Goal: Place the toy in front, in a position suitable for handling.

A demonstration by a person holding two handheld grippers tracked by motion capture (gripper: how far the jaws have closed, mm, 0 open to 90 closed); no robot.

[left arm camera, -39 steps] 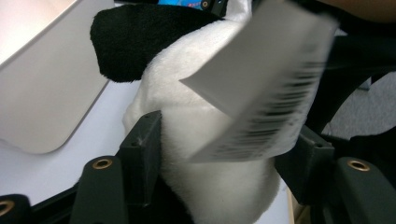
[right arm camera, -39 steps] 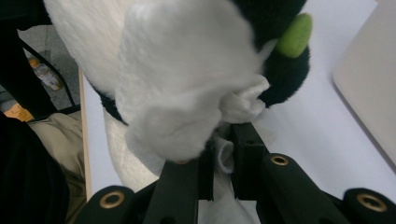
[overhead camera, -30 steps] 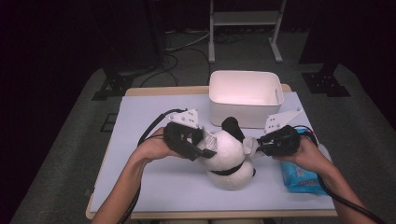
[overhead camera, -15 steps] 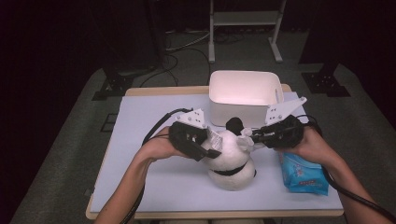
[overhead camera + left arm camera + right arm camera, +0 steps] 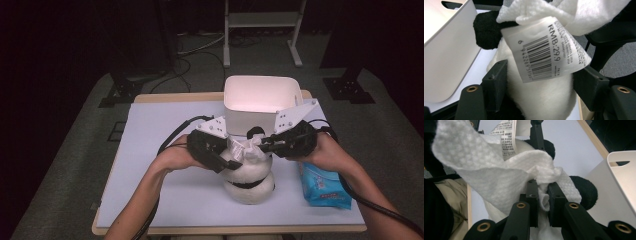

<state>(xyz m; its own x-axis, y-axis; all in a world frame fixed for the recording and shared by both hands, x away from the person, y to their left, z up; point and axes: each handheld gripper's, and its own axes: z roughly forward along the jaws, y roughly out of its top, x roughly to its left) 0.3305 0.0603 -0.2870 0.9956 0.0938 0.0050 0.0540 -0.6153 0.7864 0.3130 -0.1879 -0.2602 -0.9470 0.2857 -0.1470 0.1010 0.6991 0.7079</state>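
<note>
Plush panda [image 5: 248,175]: you have it upright near the table's 6 o'clock edge, head between your two grippers, black ear [image 5: 486,31] towards the bin.
Wipe [image 5: 499,178]: white, dimpled, bunched over the top of the panda's head; your right gripper [image 5: 266,144] has its jaws clamped on one fold of it.
Left gripper [image 5: 226,161]: comes in from 9 o'clock; its jaws stand on either side of the panda's white body and have just been opening. You can see both pads [image 5: 496,80] against the fur.
Tag [image 5: 547,48]: barcode label hangs from the head, in front of the left jaws.
Step in hand: wiping the head, I judge. Firm up your left hold so the panda does not turn, then draw the wipe in short strokes from 3 towards 9 o'clock. Keep the fold deep in your right jaws, and keep the tag out of the stroke.
Edges: white bin [image 5: 257,97] sits close behind at 12 o'clock; blue wipe pack [image 5: 322,185] lies at 4 o'clock, just beside your right hand [image 5: 327,152].
Open room: bare table [image 5: 150,145] from 8 to 10 o'clock; pull that way, not back into the bin.
</note>
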